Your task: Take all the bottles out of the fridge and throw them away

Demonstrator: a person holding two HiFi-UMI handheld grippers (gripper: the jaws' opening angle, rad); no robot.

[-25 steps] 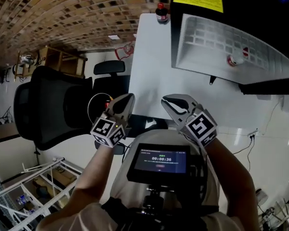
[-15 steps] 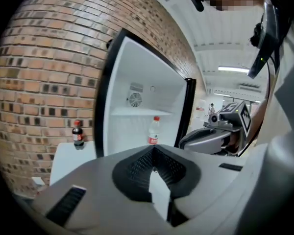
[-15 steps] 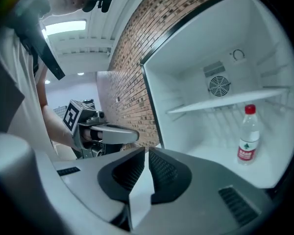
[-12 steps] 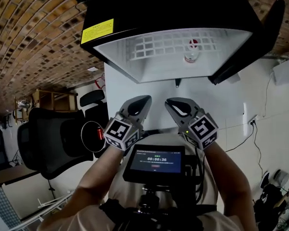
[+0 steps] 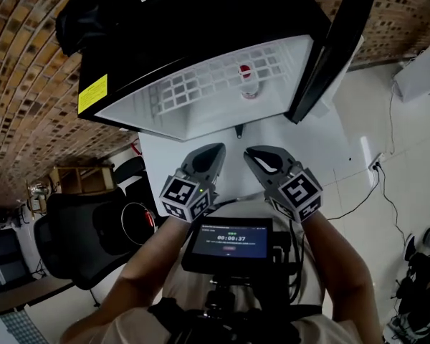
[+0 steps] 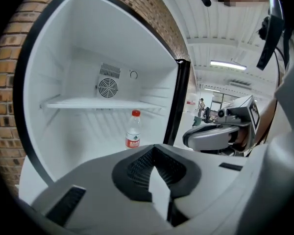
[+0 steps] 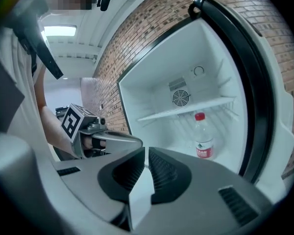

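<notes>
Left gripper (image 6: 154, 153), right gripper (image 7: 146, 155) — both closed tight, empty. Open one wide, reach under shelf (image 7: 186, 109), clamp water bottle (image 7: 203, 137) mid-body inside fridge (image 7: 152, 87).

Black mini fridge (image 5: 201, 41) on white desk (image 5: 322, 145), door (image 5: 338, 41) open rightward. Clear plastic red-capped bottle (image 6: 133, 129) upright on fridge floor, under white shelf (image 6: 98, 103). Left tool (image 5: 213, 153), right tool (image 5: 254, 154) side by side before fridge opening.
</notes>
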